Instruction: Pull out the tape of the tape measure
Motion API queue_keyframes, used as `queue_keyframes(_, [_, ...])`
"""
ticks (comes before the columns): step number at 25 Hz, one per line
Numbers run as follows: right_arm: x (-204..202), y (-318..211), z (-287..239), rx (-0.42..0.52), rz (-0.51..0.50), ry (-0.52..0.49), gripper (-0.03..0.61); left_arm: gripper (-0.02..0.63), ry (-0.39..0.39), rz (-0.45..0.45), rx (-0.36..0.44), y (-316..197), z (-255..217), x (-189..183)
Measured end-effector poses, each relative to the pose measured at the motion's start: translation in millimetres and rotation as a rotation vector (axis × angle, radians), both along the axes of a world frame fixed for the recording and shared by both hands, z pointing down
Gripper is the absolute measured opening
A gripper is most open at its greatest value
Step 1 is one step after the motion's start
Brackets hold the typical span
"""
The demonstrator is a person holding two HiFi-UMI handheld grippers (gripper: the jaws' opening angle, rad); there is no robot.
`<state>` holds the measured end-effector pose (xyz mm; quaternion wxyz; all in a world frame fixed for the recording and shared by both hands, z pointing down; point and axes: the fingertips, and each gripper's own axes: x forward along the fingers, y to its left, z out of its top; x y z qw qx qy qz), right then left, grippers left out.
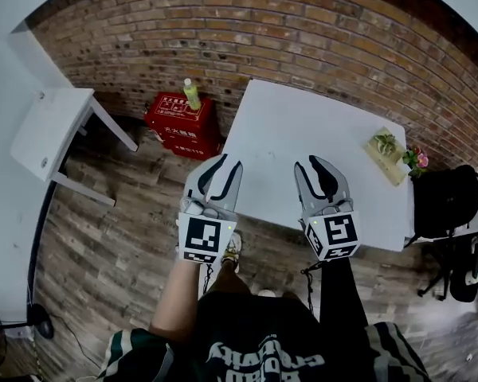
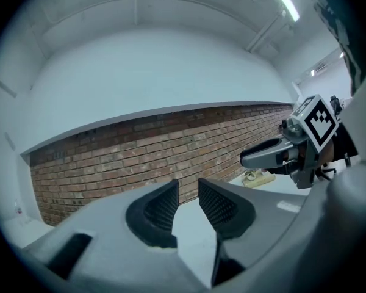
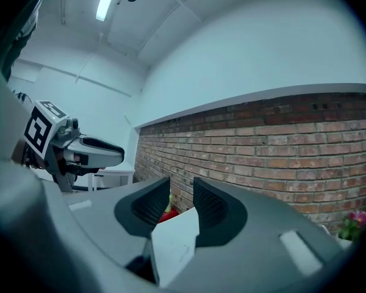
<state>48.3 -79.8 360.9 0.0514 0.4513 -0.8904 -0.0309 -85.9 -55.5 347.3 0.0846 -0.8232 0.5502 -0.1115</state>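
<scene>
Both grippers are held level and side by side in front of the person. The left gripper has its jaws apart with nothing between them. The right gripper likewise stands open and empty. Just ahead of their tips lies a white table. Further ahead and to the right of the right gripper, a small wooden tray with a plant sits at the table's far corner, with pink flowers just beside it. Ahead and left of the left gripper a red box stands on the floor with a green bottle on top, near the brick wall. The tape measure cannot be made out in any view
</scene>
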Motion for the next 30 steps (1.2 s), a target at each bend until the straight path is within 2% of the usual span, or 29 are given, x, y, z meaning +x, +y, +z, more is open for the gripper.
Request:
queue_keyframes(6, [-20,-72,-2,-0.018,0.072,0.007,0.138,0.107,0.001,0.105,-0.034,-81,8,-14])
queue_keyframes(11, [-31,-120,-3,-0.030,0.144,0.000,0.141,0.107,-0.037,0.204,-0.034,-136,4,-17])
queue_keyframes(15, [-37,-148,2,-0.039,0.197,-0.001,0.141,0.107,-0.013,0.270,-0.031,-167,5,-18])
queue_keyframes(18, [-40,-160,14,-0.060,0.232,0.004,0.156,0.107,-0.009,0.324,-0.053,-181,17,-18])
queue_keyframes(23, [-41,-170,47,-0.156,0.232,0.024,0.161,0.094,-0.026,0.402,-0.101,-191,41,-9])
queue_keyframes(30, [-43,-177,97,-0.284,0.216,0.066,0.175,0.084,-0.051,0.449,-0.181,-196,99,3])
